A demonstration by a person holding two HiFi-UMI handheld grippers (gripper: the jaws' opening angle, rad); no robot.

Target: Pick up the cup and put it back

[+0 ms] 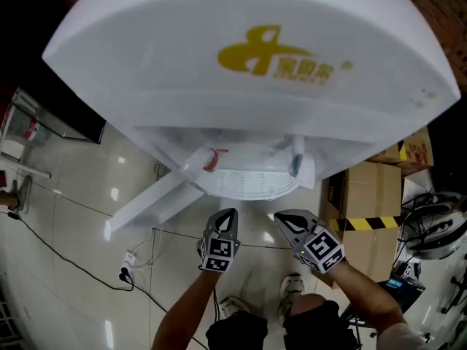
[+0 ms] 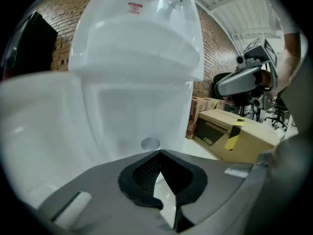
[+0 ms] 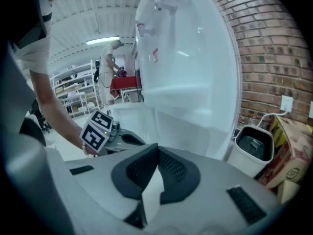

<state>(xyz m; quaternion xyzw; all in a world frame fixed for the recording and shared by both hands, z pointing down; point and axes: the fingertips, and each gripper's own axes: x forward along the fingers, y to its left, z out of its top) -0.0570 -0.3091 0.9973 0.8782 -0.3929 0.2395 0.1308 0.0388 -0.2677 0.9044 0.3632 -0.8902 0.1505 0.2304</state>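
Observation:
A big white moulded unit (image 1: 248, 86) with a yellow logo fills the head view above both grippers. No cup is plain in any view. In the left gripper view a small round grey rim (image 2: 150, 143) sits on the white surface just past the jaw tips, and I cannot tell what it is. My left gripper (image 1: 228, 214) is below the unit's lower edge with its jaws shut and nothing between them (image 2: 159, 152). Beside it on the right, my right gripper (image 1: 281, 217) is also shut and empty (image 3: 157, 146). The left gripper's marker cube (image 3: 98, 131) shows in the right gripper view.
Cardboard boxes (image 1: 368, 195), one with yellow-black tape (image 1: 365, 223), stand at the right on a glossy tiled floor. A power strip and cables (image 1: 130, 261) lie at the lower left. A white bin (image 3: 252, 151) stands by the brick wall (image 3: 274, 43). The person's shoes (image 1: 292, 286) are below.

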